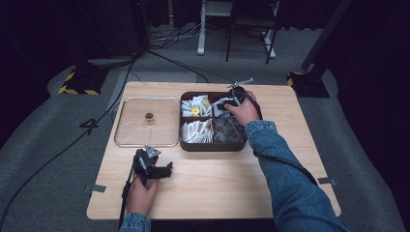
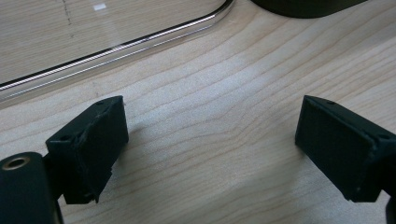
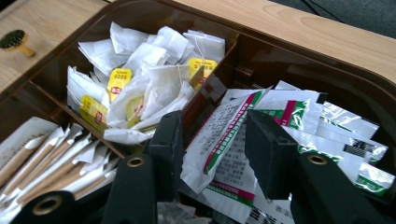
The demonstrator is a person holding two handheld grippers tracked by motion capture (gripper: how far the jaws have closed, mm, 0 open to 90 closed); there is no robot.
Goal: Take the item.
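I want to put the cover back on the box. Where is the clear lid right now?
In the high view, the clear rectangular lid with a small brass knob lies flat on the wooden table, directly left of the dark brown compartment box.

Overhead light brightens the wooden table [image 1: 208,188] amid dark surroundings; soft shadows pool beneath the left gripper's jaws, whose near edges blur.

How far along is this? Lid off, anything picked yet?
Done: the clear lid lies on the table beside the box. In hand: the right gripper is down in the box, jaws astride a white sachet with a red and green stripe, not closed on it. The left gripper rests open on the table. Left: the grab and lift-out.
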